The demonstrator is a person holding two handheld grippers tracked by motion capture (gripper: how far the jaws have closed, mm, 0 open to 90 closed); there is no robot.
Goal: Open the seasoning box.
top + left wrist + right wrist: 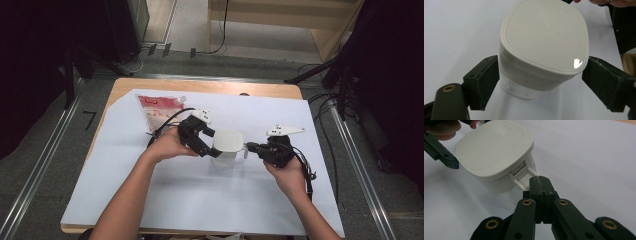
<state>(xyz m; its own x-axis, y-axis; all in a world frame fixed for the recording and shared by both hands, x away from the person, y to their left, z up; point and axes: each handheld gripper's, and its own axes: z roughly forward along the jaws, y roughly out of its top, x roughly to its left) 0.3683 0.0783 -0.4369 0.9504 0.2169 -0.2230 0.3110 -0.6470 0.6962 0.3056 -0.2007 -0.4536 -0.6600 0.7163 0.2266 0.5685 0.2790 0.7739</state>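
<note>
I see the container (227,145) standing upright near the middle of the white sheet (165,195) that covers the tabletop (150,85); it has a white square lid (545,35) with rounded corners over a clear lower body. My left gripper (204,145) sits just to the left of the container, and in the left gripper view its fingers (482,80) are spread, one on each side of the container just below the lid. The left pad looks to be touching or nearly touching the wall; the right pad stands apart from it. My right gripper (251,148) is on the opposite side of the container, its fingers (541,186) pressed together and pinching the small white latch tab (525,178) that sticks out from the lid's edge on that side. In the right gripper view the tab runs straight into the closed fingertips, and the lid sits flat on the container. Behind the container and to its left, near the far edge of the sheet, a red and white pouch (159,111) lies flat, well apart from the container.
</note>
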